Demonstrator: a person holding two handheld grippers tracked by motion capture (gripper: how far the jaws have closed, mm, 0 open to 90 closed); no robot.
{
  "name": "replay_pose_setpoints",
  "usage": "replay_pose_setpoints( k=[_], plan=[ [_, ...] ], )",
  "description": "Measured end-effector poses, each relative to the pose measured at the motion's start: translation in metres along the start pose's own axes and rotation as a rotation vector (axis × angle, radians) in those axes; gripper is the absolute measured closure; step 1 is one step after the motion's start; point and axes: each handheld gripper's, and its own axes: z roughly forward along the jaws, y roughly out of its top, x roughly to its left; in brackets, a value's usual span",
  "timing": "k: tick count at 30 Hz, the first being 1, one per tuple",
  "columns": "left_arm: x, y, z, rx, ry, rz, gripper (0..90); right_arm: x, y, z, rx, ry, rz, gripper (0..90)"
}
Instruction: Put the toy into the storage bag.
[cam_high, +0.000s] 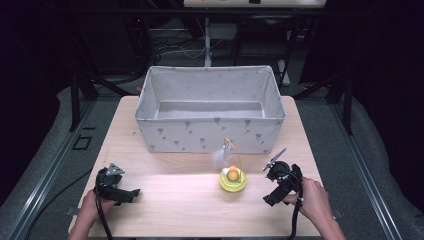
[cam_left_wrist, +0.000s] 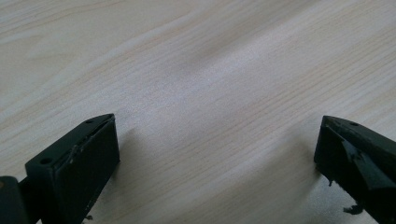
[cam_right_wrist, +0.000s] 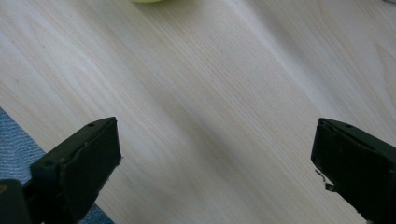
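A table runs forward from the person's side; a fabric bin stands on its far half, centred, its open top upward; in front of the bin, right of centre, a small round toy sits on the tabletop, near the bin's front wall but apart from it; a wire with a feather rises from the toy toward the bin. The left gripper lies at the table's near left corner, held in the left hand, well apart from the toy; the right gripper is at the near right, in the right hand, just right of the toy; in each gripper view the jaws stand wide apart over bare tabletop; the toy's edge shows ahead of the right gripper's jaws.
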Motion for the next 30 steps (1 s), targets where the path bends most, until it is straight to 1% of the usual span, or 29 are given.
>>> replay_pose_setpoints(
  k=[1,3,4,5,6,7,8,9,12,13,16,17,18,20,22,23,26,27,28,30],
  plan=[
    [0.0,0.0,0.0,0.001,0.0,0.0,0.0,0.0,0.001,-0.002,0.011,-0.001,-0.009,0.7],
    [0.0,0.0,0.0,0.003,0.0,0.002,0.0,0.001,0.003,-0.003,0.0,-0.001,-0.009,0.3],
    [0.0,0.0,0.0,0.003,0.0,0.002,0.0,0.001,0.005,-0.004,0.006,-0.004,-0.017,0.1],
    [0.0,0.0,0.0,0.001,0.0,0.0,0.0,0.002,0.006,-0.005,0.001,-0.007,-0.016,0.0],
    [0.0,0.0,0.0,0.003,0.0,0.002,0.0,0.003,0.007,-0.005,-0.012,0.004,-0.013,0.0],
    [0.0,0.0,0.0,0.001,0.0,0.0,0.0,0.003,0.009,-0.007,0.002,-0.007,-0.03,0.0],
    [0.0,0.0,0.0,0.0,0.0,-0.001,0.0,0.004,0.01,-0.008,-0.009,0.007,-0.026,0.0],
    [0.0,0.0,0.0,0.0,0.0,-0.001,0.0,0.005,0.012,-0.009,-0.002,0.001,-0.039,0.0],
    [0.0,0.0,0.0,0.0,0.0,-0.001,0.0,0.008,0.015,-0.011,-0.011,0.003,-0.048,0.0],
    [0.0,0.0,0.0,0.003,0.0,0.002,0.0,0.01,0.02,-0.014,-0.02,0.015,-0.054,0.0],
    [0.0,0.0,0.0,0.004,0.0,0.003,0.0,0.012,0.024,-0.017,-0.031,0.018,-0.06,0.0],
    [0.0,0.0,0.0,0.005,-0.001,0.002,0.0,0.014,0.029,-0.019,-0.032,0.022,-0.078,0.0],
    [0.0,0.0,0.0,0.005,0.0,0.002,0.0,0.015,0.031,-0.019,-0.044,0.037,-0.075,0.0],
    [0.0,0.0,0.0,0.003,0.001,0.0,0.0,0.017,0.036,-0.021,-0.035,0.034,-0.09,0.0],
    [0.0,0.0,0.0,0.001,0.001,0.001,0.0,0.018,0.039,-0.022,-0.037,0.037,-0.093,0.0],
    [0.0,0.0,0.0,0.0,0.0,0.002,0.0,0.02,0.045,-0.024,-0.055,0.04,-0.101,0.0],
    [0.0,0.001,0.001,0.0,-0.003,0.0,0.0,0.024,0.052,-0.028,-0.065,0.045,-0.115,0.0],
    [0.0,0.001,0.001,0.0,-0.003,-0.001,0.0,0.024,0.055,-0.03,-0.053,0.035,-0.127,0.0],
    [0.0,0.001,0.001,0.0,-0.003,-0.001,0.0,0.025,0.058,-0.031,-0.064,0.048,-0.127,0.0],
    [0.0,0.001,0.001,-0.001,-0.001,-0.001,0.0,0.028,0.063,-0.032,-0.066,0.048,-0.137,0.0]
  ],
)
